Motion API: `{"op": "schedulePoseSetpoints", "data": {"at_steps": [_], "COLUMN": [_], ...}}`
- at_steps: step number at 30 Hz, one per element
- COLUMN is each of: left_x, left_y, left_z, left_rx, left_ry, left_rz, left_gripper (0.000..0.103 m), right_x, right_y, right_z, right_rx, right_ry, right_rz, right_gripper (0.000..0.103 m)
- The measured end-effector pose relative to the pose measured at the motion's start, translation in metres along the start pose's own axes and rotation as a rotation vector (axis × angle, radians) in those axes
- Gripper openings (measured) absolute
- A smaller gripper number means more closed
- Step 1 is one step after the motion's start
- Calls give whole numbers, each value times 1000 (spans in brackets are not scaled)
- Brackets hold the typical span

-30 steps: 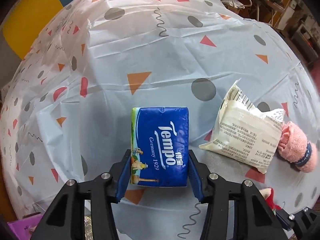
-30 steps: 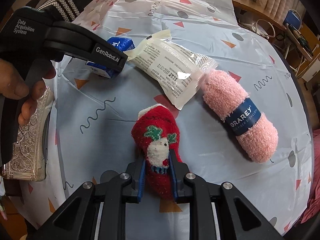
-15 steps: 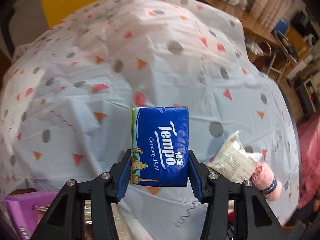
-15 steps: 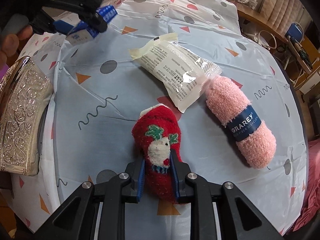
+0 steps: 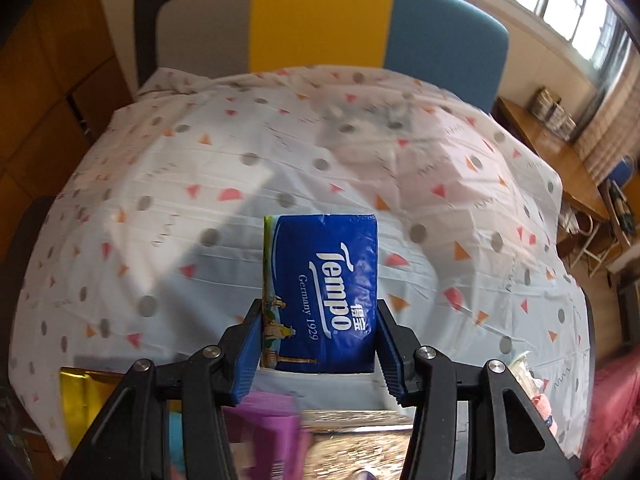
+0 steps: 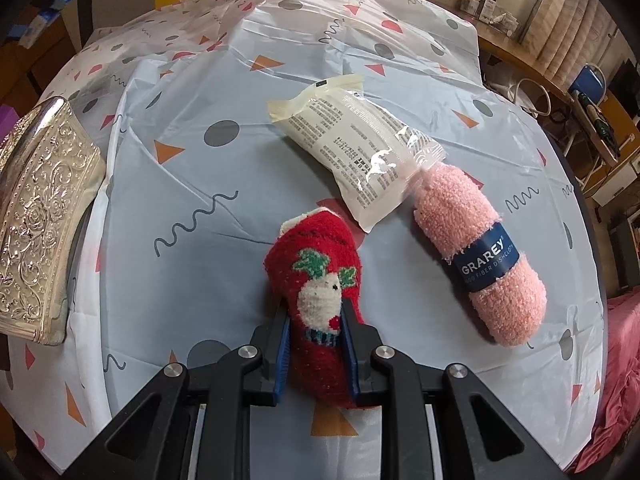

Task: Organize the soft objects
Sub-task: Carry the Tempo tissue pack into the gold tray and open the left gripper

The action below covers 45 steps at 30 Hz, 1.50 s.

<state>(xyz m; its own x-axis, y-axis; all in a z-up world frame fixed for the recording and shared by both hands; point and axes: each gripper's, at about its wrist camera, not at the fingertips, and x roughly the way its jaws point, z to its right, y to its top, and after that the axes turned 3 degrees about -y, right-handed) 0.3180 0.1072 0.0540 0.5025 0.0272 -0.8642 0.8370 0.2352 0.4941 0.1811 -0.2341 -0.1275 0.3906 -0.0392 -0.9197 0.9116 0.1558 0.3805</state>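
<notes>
A blue Tempo tissue pack (image 5: 320, 292) hangs high above the table, with my left gripper (image 5: 318, 344) shut on its lower sides. In the right wrist view that pack (image 6: 52, 4) shows small at the far upper left. My right gripper (image 6: 314, 344) is shut on a red fuzzy sock with a reindeer face (image 6: 320, 284), which lies on the patterned tablecloth (image 6: 200, 160). A white plastic-wrapped packet (image 6: 356, 152) lies just beyond the sock. A pink rolled dishcloth with a blue band (image 6: 476, 252) rests to the right, touching the packet's end.
An embossed silver box (image 6: 40, 220) sits at the table's left edge. In the left wrist view it appears below the gripper (image 5: 360, 444), with a purple thing (image 5: 268, 420) beside it. A yellow, grey and blue chair back (image 5: 320, 24) stands behind the table.
My left gripper has risen and swung away to the left with the tissue pack, now over the silver box. The right gripper and red sock have stayed put.
</notes>
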Motion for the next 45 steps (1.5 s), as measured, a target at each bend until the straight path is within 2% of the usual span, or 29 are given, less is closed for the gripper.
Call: {"op": "schedulePoseSetpoints", "data": {"at_steps": [4,11,15,21,26,29,33,39,43,45], "left_x": [-27,-48,-49,-46,-31,-17,1,32,41,40], "left_y": [-3,-28,-59,-123,-169,-190,-210,-217,-215,-215], "left_z": [-50,-130,-172,-219,-256,-277,-293,-290,-289,-287], "left_rx": [-29,-67,-110,-165,-222,-229,-210,-209,-263,-261], "left_ry": [12,57,46,5,10,47,79,61,27,10], "left_rz": [36,52,43,26,-10,-52,-92,-137,-122,-103], "left_gripper": [52,52,52,52,52,52,52,53,54,60], "right_x": [1,-1,-2,-3,-4,-5,-5,-6,-6,-6], "right_y": [1,-3,-5,-6,-7,-9,-11,-12,-13,-13], "right_z": [0,-5,-7,-8,-11,-14,-16,-18,-18,-18], "right_rx": [-7,-30,-37,-41,-61,-75,-86,-94,-99,-102], "right_ry": [-9,-37,-45,-53,-71,-85,-100,-115,-118,-119], "right_rz": [4,22,28,32,42,50,56,62,67,68], "right_gripper": [22,22,22,22,22,22,22,22,22,22]}}
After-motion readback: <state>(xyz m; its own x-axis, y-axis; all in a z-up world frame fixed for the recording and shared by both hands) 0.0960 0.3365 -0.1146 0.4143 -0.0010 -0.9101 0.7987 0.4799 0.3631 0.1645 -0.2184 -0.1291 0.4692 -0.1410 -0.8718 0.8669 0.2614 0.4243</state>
